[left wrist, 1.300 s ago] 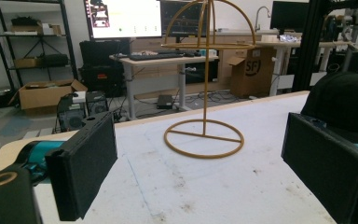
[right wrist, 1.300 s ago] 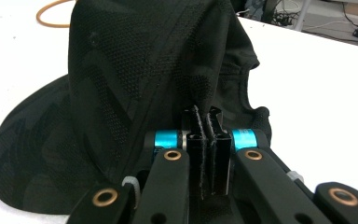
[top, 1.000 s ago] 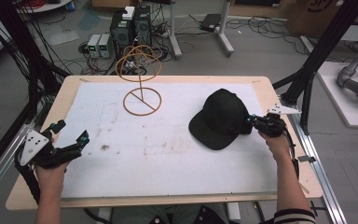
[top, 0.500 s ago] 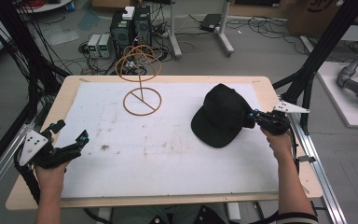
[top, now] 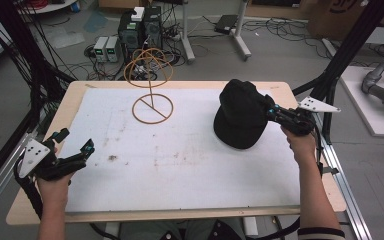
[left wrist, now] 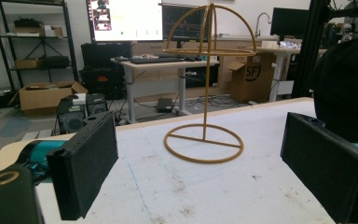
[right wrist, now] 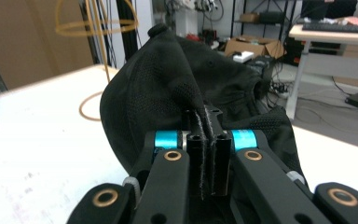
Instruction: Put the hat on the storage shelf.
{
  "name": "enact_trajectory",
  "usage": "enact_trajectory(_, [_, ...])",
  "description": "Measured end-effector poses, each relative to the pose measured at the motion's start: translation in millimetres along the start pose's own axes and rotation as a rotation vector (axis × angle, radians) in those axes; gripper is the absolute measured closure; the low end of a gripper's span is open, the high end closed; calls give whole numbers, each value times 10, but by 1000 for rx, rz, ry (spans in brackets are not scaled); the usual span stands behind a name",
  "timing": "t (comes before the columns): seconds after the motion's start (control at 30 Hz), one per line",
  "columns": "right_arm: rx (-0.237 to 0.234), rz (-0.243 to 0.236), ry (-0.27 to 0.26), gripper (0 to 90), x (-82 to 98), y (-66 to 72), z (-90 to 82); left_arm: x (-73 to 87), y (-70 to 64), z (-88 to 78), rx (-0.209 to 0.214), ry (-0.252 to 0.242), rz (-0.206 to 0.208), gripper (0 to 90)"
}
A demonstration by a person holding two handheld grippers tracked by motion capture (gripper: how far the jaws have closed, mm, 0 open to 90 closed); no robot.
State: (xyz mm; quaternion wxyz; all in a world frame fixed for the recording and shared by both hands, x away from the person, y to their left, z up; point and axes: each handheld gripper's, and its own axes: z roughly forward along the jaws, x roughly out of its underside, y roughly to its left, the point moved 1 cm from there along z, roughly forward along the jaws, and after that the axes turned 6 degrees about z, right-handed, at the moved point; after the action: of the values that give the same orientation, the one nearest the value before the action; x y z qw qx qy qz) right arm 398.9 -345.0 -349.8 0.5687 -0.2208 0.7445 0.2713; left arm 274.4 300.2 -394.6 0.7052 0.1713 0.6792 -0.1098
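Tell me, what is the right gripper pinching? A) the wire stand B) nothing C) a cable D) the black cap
D: the right gripper has its jaws shut on a fold of the black cap, while the wire stand stands apart, untouched.

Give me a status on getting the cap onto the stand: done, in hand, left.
Done: the right gripper is shut on the fabric of the black cap, pinched between its jaws in the right gripper view. In hand: the cap hangs tilted at the table's right side. Left: the wire stand is bare, so carrying the cap over and setting it on probably remains. The left gripper waits open.
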Motion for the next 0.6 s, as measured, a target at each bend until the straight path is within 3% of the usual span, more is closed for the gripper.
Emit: enact_trajectory(0.6, [-2,-5,-79,893,-355,118,-82,-2,-1,1,1,-5,-7,113])
